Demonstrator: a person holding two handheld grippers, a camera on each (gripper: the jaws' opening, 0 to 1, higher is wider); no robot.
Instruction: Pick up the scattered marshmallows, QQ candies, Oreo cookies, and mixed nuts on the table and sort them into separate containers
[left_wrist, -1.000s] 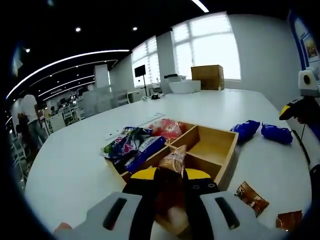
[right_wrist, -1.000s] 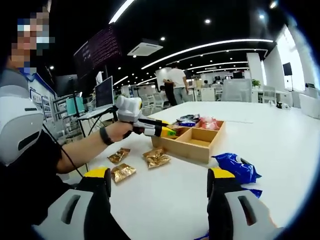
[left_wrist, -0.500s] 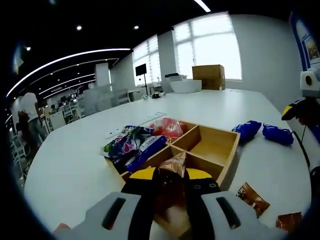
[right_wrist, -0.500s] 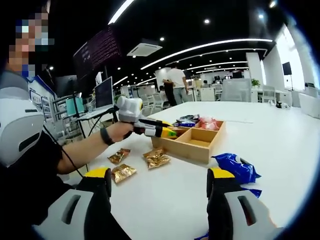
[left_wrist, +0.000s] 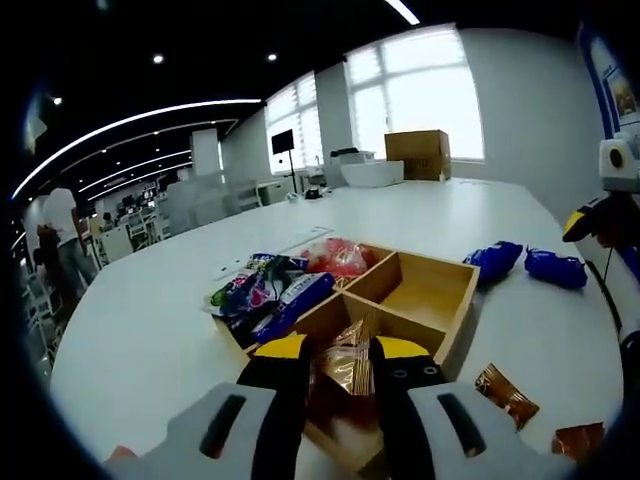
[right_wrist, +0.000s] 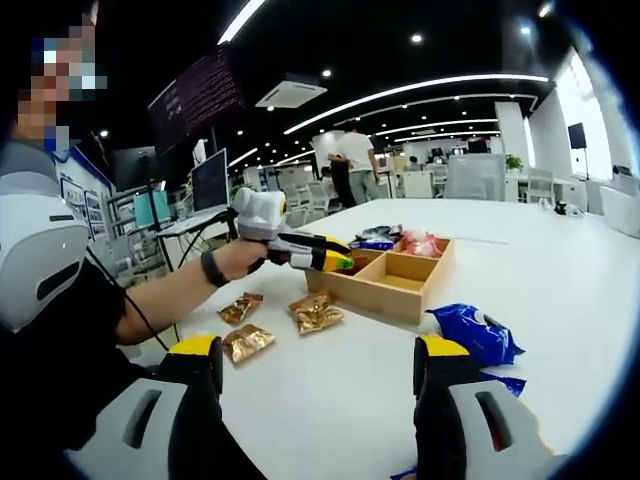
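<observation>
1. In the left gripper view, the left gripper (left_wrist: 338, 352) is clenched on a brown-gold nut packet (left_wrist: 346, 362), its yellow-tipped jaws close together on the packet's two sides.
2. That gripper hangs over the near compartment of a wooden divided tray (left_wrist: 452, 322). Beyond its tips one compartment stands bare, and the far ones hold blue cookie packs (left_wrist: 291, 303), a pink packet (left_wrist: 334, 257) and colourful candy bags (left_wrist: 240, 291).
3. To its right on the white table (left_wrist: 150, 320) lie two more brown packets (left_wrist: 505, 396), and further off two blue packs (left_wrist: 521, 264).
4. In the right gripper view, the right gripper (right_wrist: 316, 365) is released, jaws wide apart, grasping nothing and held above the table.
5. Ahead of it, to the left, three gold-brown packets (right_wrist: 283, 322) lie beside the tray; a blue pack (right_wrist: 473, 335) lies just by its right jaw.
6. The room is an open office with ceiling strip lights, monitors, large windows and people standing well beyond the table.
</observation>
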